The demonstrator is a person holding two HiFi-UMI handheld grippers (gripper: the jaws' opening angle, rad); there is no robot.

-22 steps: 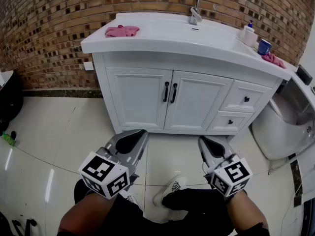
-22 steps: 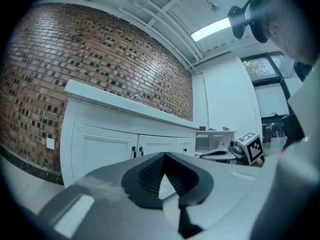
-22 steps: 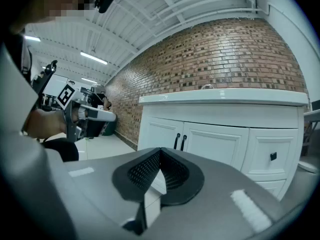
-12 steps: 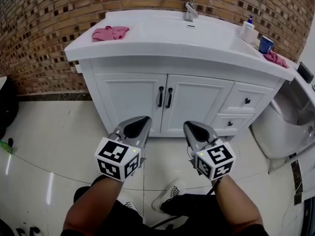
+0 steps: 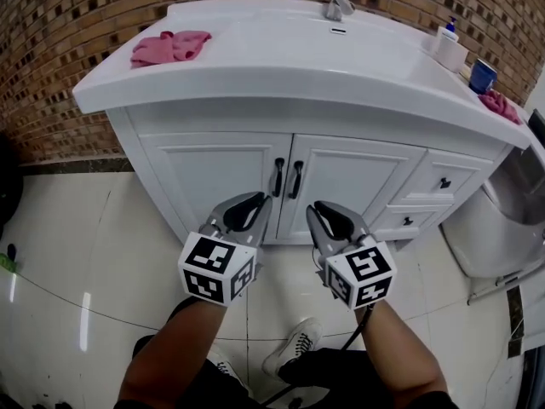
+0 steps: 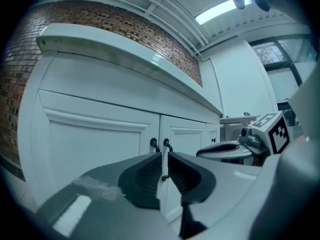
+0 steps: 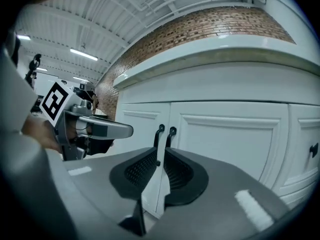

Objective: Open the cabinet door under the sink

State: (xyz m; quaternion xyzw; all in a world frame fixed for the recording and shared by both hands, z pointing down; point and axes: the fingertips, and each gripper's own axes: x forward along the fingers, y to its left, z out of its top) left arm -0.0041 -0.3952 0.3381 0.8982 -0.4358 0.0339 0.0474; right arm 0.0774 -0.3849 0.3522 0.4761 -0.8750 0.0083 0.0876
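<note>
A white vanity stands under the sink, with a left door [image 5: 217, 186] and a right door [image 5: 353, 186], both closed. Two black handles [image 5: 277, 177] [image 5: 295, 179] sit side by side at the middle seam. My left gripper [image 5: 255, 201] hovers just below the left handle, shut and holding nothing. The right gripper [image 5: 319, 210] is level with it, below the right handle, shut and holding nothing too. In the left gripper view the handles [image 6: 154, 145] show just above the pads [image 6: 150, 174]. In the right gripper view both handles [image 7: 165, 133] rise above the jaws.
Two small drawers [image 5: 443, 183] [image 5: 407, 221] sit right of the doors. A pink cloth [image 5: 170, 47], a faucet [image 5: 339, 5], a soap bottle [image 5: 449, 48] and a blue cup [image 5: 482, 75] are on the countertop. A toilet [image 5: 502, 220] stands at the right. A shoe [image 5: 294, 343] is on the tiled floor.
I have come closer to the vanity. Both grippers have moved forward and together, from over the floor up to just below the two door handles.
</note>
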